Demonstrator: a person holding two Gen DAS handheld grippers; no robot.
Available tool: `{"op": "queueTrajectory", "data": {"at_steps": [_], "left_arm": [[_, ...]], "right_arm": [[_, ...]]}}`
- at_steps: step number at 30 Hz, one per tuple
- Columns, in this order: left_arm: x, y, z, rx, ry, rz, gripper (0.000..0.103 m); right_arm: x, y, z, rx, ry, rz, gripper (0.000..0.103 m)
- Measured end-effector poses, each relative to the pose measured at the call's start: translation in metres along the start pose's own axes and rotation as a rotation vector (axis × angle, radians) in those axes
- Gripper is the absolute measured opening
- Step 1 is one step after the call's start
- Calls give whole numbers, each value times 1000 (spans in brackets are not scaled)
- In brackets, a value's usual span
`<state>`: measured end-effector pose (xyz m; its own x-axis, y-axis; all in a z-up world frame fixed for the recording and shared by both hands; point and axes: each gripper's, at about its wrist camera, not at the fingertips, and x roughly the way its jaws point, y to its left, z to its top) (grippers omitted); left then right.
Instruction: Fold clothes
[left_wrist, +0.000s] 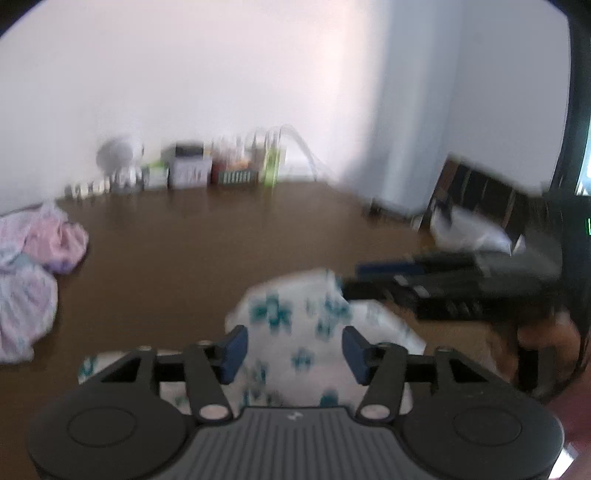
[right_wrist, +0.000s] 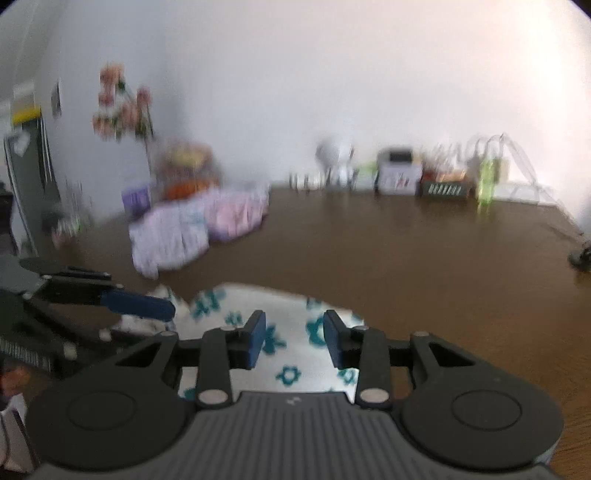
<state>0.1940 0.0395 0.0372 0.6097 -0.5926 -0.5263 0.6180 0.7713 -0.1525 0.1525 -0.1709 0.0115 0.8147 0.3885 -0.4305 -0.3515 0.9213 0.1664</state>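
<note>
I see the white garment with teal flowers (left_wrist: 295, 332) lying on the brown table (left_wrist: 221, 240), right under both of my tools. My left gripper (left_wrist: 293, 354) sits low over the garment with its blue pads spread apart; cloth shows between them, but neither pad presses on it. From the right wrist camera, my right gripper (right_wrist: 293, 339) hangs over the same garment (right_wrist: 258, 314), its pads closer together yet still with a clear gap, and the printed cloth visible in that gap is not pinched. In that view the left tool's blue fingers (right_wrist: 136, 304) reach in over the garment's left edge; motion blur keeps me from telling whether they touch it. Beyond the garment and to its left, a pile of pink and lilac clothes (right_wrist: 192, 225) rests on the table. Farther behind the garment, small boxes and bottles (right_wrist: 424, 177) line the wall.
</note>
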Motion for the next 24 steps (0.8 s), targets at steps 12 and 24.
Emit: {"op": "queueTrajectory", "data": {"at_steps": [12, 24], "left_arm": [[81, -11, 22, 103, 176, 72, 31], [19, -22, 26, 76, 28, 15, 40]], "right_arm": [[-3, 31, -35, -71, 119, -16, 36], [-35, 11, -30, -1, 40, -9, 43]]}}
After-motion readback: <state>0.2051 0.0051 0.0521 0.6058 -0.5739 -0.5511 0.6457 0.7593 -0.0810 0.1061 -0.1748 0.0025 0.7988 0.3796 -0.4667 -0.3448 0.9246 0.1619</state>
